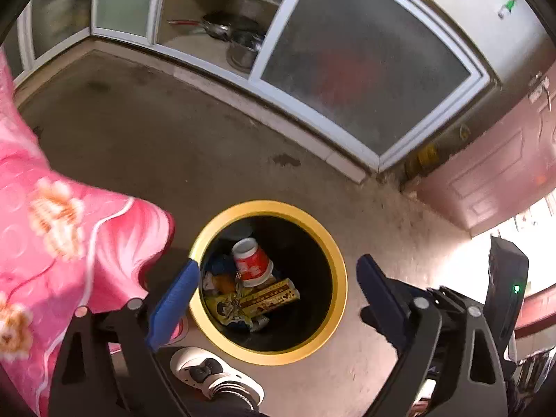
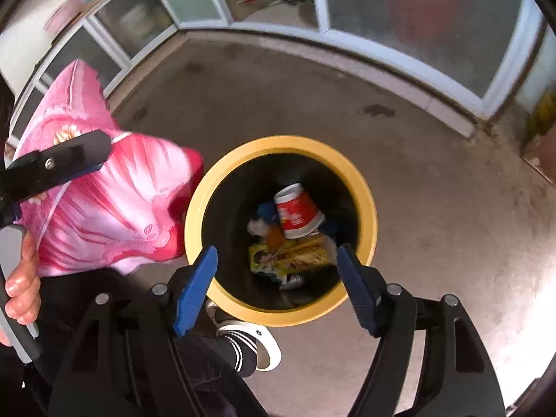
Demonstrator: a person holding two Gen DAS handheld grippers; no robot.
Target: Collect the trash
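A round bin with a yellow rim [image 1: 342, 278] [image 2: 370, 208] stands on the concrete floor below both grippers. Inside lie a red and white paper cup [image 1: 252, 260] [image 2: 299, 213], a yellow snack box [image 1: 264, 297] [image 2: 299, 257] and other wrappers. My left gripper [image 1: 278, 295] is open and empty, its blue fingers astride the bin's mouth. My right gripper [image 2: 276, 271] is open and empty above the bin's near rim. The left gripper also shows at the left edge of the right wrist view [image 2: 69, 160].
A pink flowered cloth [image 1: 52, 229] [image 2: 111, 201] hangs to the left of the bin. A white shoe [image 1: 212, 371] [image 2: 257, 344] stands just in front of it. Glass-door cabinets [image 1: 361, 66] with pans line the far wall, and a pink door [image 1: 493, 173] is at right.
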